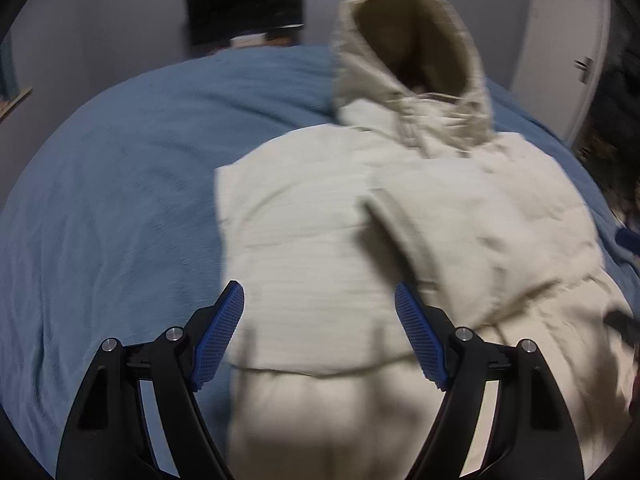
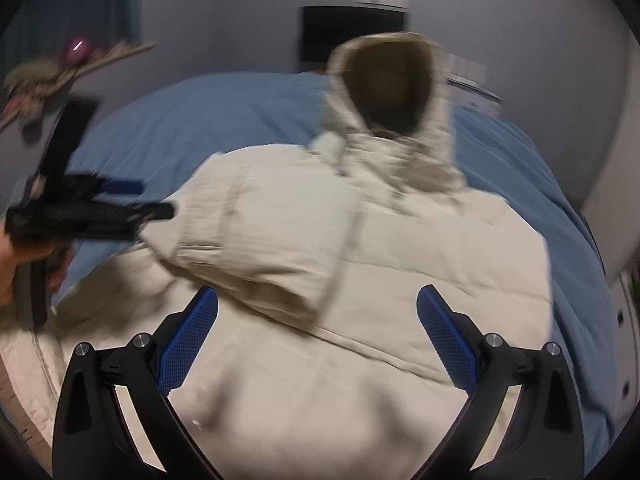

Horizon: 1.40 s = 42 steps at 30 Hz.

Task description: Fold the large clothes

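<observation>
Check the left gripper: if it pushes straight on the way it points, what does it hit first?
Most likely the cream hooded jacket. The left gripper is open and empty, aimed down at the folded body panel on the blue bedcover. Depth is unclear through blur, but nothing shows in between.

Dim, flat indoor light; both views smeared by motion blur, fisheye-curved with dark corners, and soft shadows near the bottom.

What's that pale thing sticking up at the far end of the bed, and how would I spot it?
Find the bed with the blue cover. A cream padded coat lies across it. At the coat's far end its hood stands up, the only part with a dark hollow opening.
</observation>
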Tool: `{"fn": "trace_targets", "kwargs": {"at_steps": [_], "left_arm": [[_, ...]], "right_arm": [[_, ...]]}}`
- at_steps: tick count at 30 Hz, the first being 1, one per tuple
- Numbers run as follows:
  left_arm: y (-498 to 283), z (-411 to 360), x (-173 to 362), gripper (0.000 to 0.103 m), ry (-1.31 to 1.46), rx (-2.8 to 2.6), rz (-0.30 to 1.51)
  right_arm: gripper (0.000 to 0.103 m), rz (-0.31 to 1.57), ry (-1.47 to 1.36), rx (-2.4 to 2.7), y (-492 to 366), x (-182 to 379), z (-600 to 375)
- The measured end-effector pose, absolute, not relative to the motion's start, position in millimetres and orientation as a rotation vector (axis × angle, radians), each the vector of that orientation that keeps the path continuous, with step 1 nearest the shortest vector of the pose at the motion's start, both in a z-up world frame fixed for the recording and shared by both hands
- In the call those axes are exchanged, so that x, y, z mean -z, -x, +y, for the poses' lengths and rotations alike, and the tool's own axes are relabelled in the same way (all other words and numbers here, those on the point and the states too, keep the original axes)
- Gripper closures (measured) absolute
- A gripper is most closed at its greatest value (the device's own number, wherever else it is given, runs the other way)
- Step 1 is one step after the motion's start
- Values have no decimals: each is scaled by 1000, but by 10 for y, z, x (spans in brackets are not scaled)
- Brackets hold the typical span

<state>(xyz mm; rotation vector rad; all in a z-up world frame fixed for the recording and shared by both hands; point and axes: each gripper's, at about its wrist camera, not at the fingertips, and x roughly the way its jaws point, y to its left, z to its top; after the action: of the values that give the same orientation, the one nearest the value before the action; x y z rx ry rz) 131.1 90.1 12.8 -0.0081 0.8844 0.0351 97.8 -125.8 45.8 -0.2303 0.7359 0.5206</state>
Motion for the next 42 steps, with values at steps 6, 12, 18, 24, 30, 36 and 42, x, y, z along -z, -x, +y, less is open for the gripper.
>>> {"fn": "trace_targets", "kwargs": {"at_steps": [6,12,18,24,30,36,42], "left_arm": [[-1408,1193,23,28,41,-84,924],[-1488,1276,139,28,55,-81,948],[-1530,1288,237,28,75,-59,959],[-1527,1235,214,28,72,-34,953],[-1518,1124,198,28,23,-22,942],[-1512,1080,233,28,4,-27,952],[-1521,1032,254,28,-20,-33,955]], "right_arm": [[8,745,350,-609,-1031,-247,-571],[8,758,496,-565,-1148,18,-251],[41,755,509,-535,-1274,152,-263],[74,686,399,-516,-1247,-106,-526],[74,671,232,-432,-1369,-395,-1137],[74,687,94,-323,-1527,-383,-1728],[74,785,-22,-223,-1750,-103,-2201]]}}
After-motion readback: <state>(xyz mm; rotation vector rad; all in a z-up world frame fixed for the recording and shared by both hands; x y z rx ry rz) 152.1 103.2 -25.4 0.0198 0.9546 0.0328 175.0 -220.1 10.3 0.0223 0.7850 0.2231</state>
